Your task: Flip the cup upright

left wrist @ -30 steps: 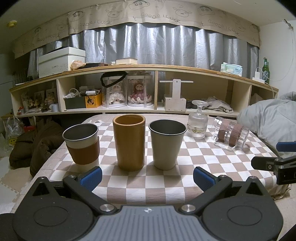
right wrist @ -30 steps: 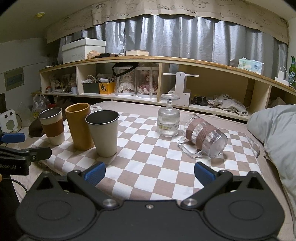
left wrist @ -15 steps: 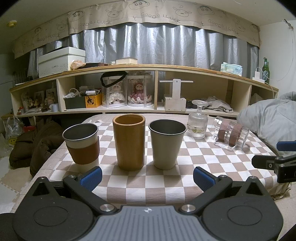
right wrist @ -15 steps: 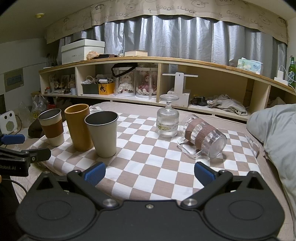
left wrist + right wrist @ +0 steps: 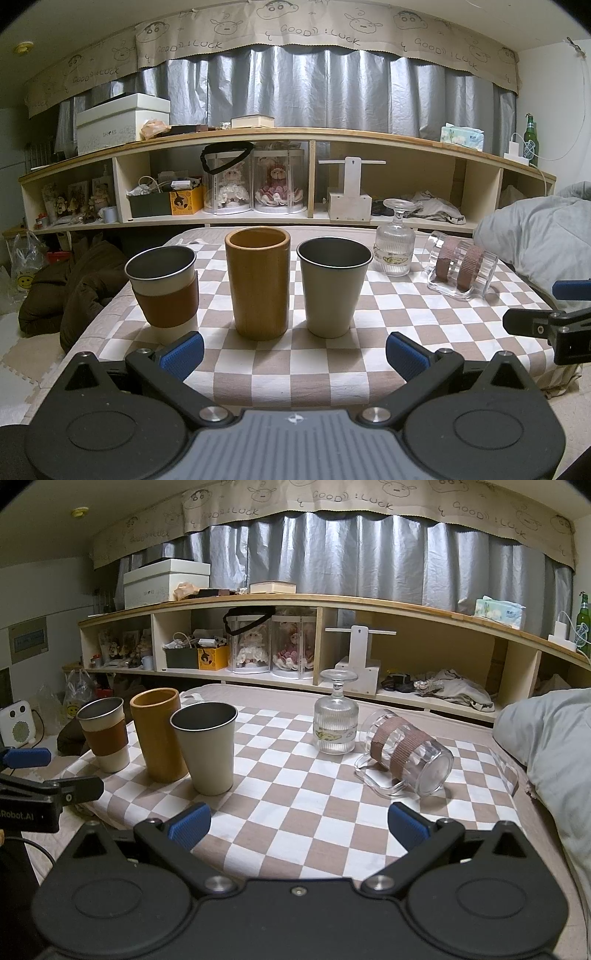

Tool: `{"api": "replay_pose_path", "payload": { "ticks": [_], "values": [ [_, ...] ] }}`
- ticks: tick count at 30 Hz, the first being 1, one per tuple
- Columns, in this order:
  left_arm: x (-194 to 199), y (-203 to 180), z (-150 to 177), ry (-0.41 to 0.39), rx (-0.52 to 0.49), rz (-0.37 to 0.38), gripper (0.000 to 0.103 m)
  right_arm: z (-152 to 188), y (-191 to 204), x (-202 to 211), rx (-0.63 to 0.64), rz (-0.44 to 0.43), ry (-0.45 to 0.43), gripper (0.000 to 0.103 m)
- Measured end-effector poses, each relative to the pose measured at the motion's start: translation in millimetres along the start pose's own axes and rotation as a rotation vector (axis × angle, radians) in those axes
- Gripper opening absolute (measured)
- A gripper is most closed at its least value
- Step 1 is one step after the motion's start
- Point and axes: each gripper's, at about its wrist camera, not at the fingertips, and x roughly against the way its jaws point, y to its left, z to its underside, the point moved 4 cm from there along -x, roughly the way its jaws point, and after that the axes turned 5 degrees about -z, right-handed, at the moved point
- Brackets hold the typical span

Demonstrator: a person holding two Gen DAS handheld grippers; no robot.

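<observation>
A clear glass mug with two brown bands [image 5: 404, 752] lies on its side on the checkered tablecloth [image 5: 295, 797], handle down; it also shows in the left wrist view [image 5: 461, 268] at the right. A stemmed glass [image 5: 335, 720] stands upside down beside it, and shows in the left wrist view [image 5: 394, 246] too. Three cups stand upright in a row: a sleeved steel cup [image 5: 162, 290], a tan cylinder cup [image 5: 258, 282] and a grey steel cup [image 5: 334, 290]. My left gripper [image 5: 293, 354] is open and empty in front of them. My right gripper [image 5: 299, 825] is open and empty, short of the lying mug.
A long wooden shelf [image 5: 295, 177] with dolls, boxes and clutter runs behind the table. A grey duvet [image 5: 554, 746] lies at the right. The left gripper's fingers [image 5: 44, 790] show at the left edge of the right wrist view.
The right wrist view has shifted slightly; otherwise nothing has visibly moved.
</observation>
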Motion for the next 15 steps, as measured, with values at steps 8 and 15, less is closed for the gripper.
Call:
{"api": "replay_pose_path", "payload": {
  "ticks": [8,15],
  "values": [
    [-0.4,-0.3,0.8,0.001,0.000,-0.002,0.103,0.1,0.4,0.2,0.000,0.000,0.000,0.103],
    [-0.4,-0.7,0.7,0.001,0.000,-0.001,0.103,0.1,0.5,0.1,0.000,0.001,-0.001,0.103]
  ]
}}
